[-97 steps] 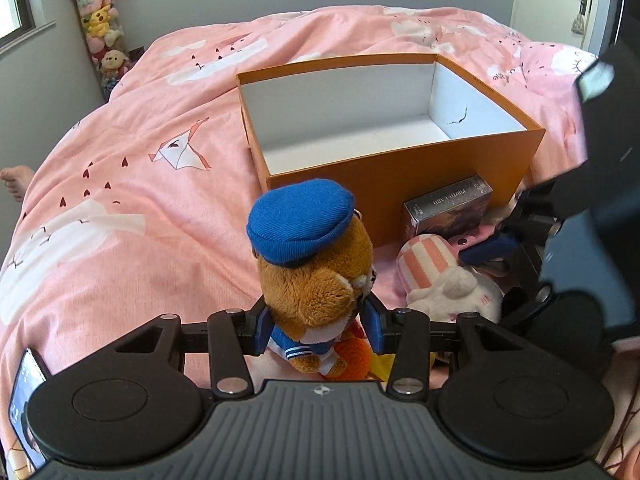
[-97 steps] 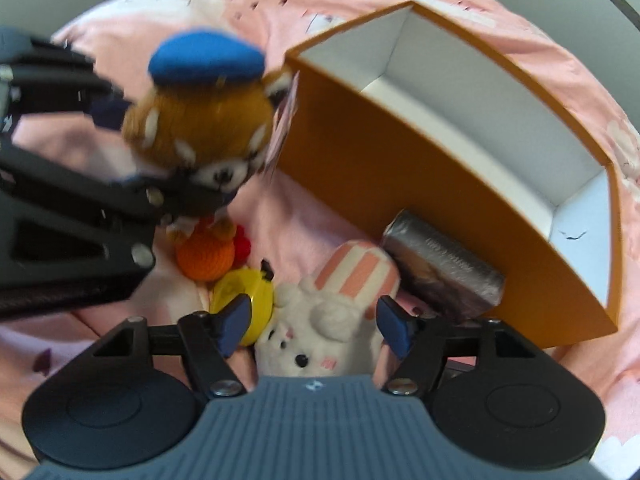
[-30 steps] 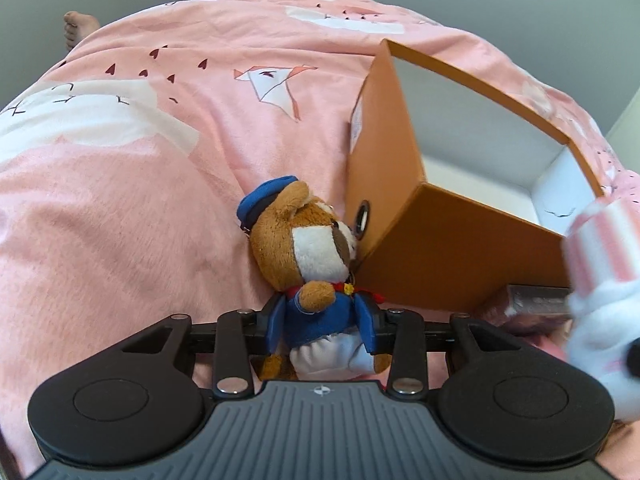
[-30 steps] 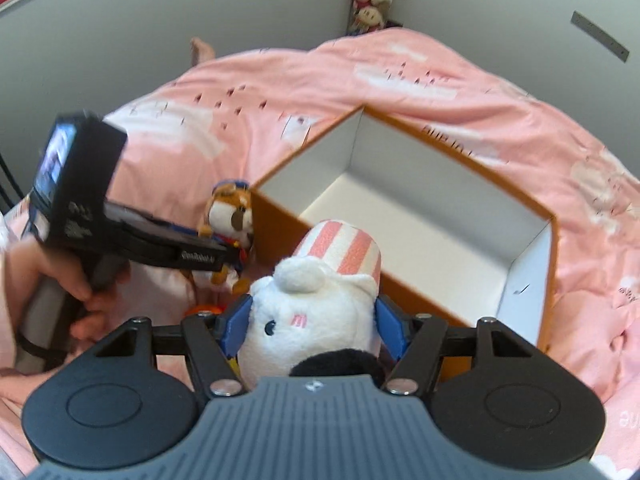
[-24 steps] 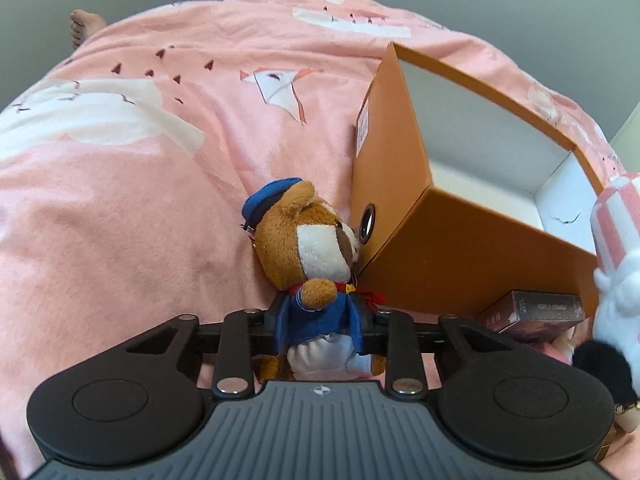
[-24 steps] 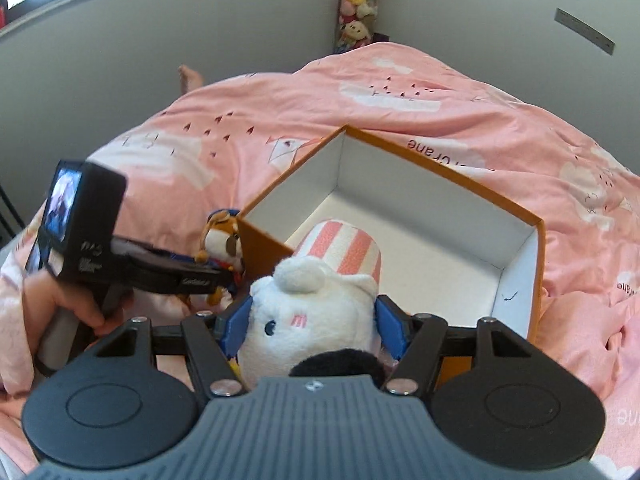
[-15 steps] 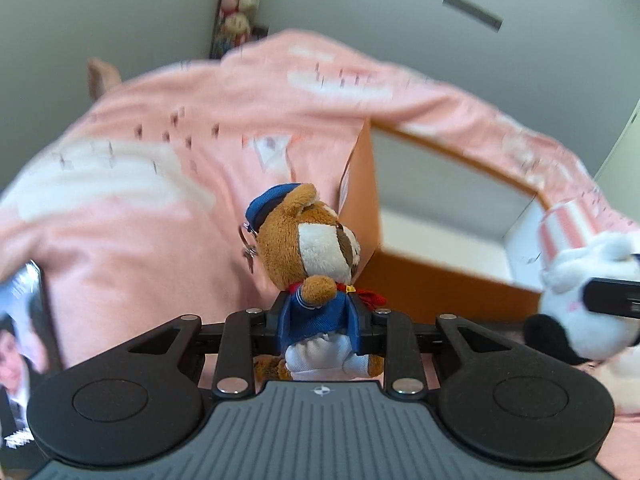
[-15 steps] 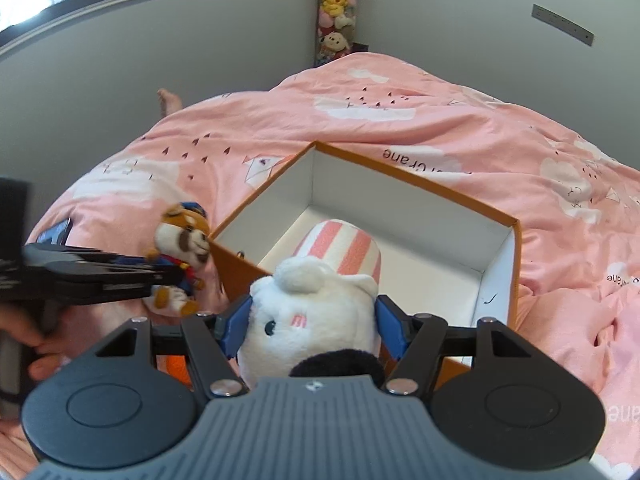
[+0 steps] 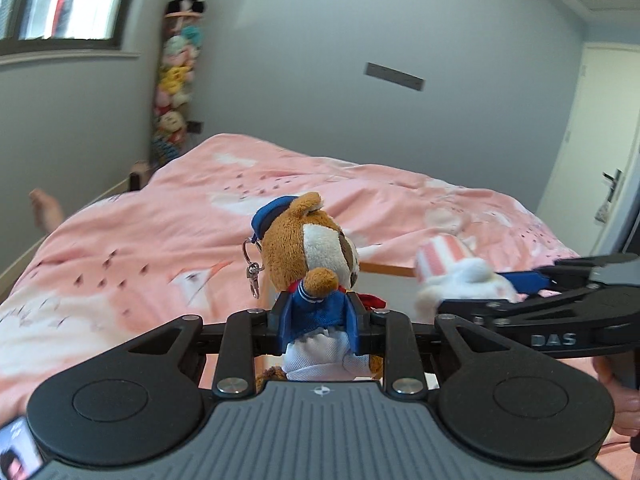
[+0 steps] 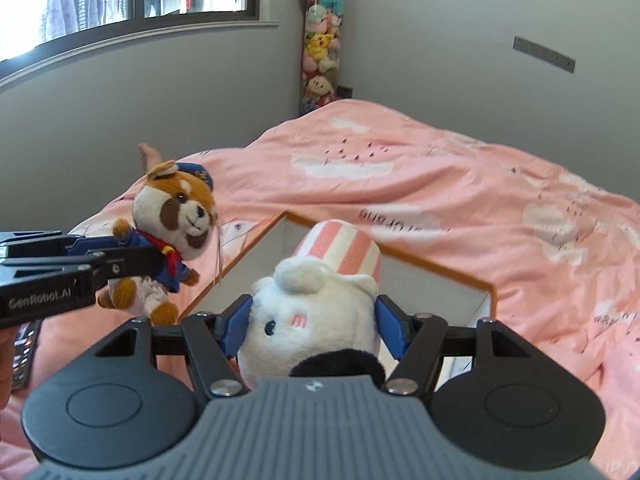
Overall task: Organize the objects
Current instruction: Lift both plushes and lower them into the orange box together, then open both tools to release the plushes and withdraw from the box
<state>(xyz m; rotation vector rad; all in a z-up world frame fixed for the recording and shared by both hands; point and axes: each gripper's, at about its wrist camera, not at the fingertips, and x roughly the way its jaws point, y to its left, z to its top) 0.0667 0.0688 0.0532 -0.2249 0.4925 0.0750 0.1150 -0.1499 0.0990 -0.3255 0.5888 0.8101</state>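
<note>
The left gripper (image 9: 319,326) is clamped on the blue-jacketed waist of a brown sailor plush (image 9: 310,256) – its jaws have just been closing tighter on it – and holds the toy in the air, left of the orange box (image 10: 460,276). The right gripper (image 10: 312,330) is clenched round a white plush with a pink-striped hat (image 10: 320,300), over the near end of the box – the box sits on a pink duvet (image 10: 440,184)
</note>
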